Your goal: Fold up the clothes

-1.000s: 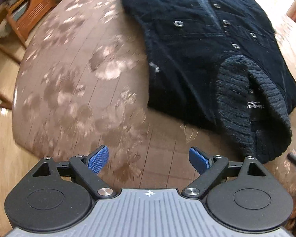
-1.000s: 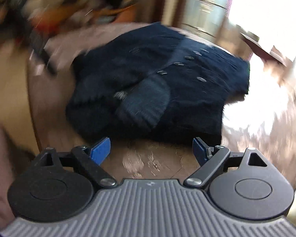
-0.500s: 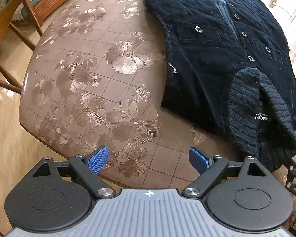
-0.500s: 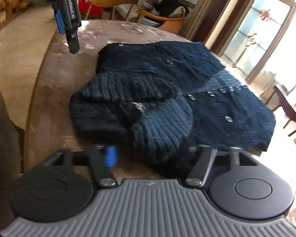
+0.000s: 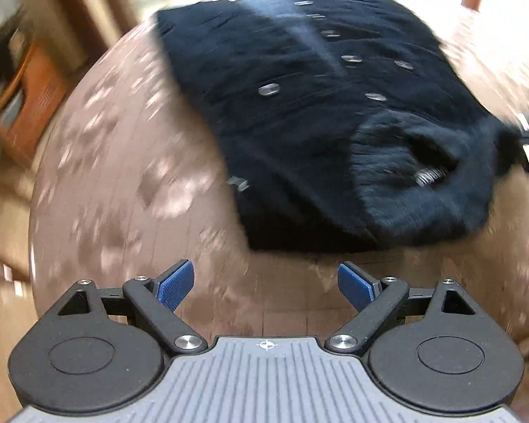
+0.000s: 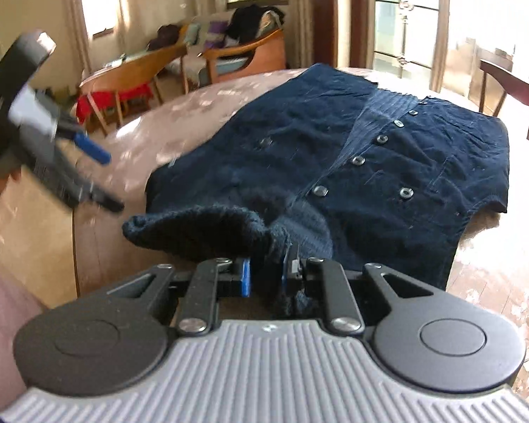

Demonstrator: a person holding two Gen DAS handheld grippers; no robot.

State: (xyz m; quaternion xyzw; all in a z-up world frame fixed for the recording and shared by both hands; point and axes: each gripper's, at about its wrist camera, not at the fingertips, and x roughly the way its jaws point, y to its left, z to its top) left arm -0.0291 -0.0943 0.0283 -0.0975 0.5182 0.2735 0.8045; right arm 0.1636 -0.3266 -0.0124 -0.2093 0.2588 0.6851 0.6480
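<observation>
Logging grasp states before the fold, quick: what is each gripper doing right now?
Left gripper: open, holding nothing, above the table.
Right gripper: shut on the jacket's knit collar.

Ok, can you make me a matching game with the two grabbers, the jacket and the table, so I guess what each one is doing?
Things:
1. left gripper
2. right gripper
3. jacket
4. table

States:
A. spread out flat, snaps showing
B. open, holding nothing
C. brown with a flower pattern
D. pinching the knitted collar

Pairs: 1-B, 2-D, 3-A, 4-C
</observation>
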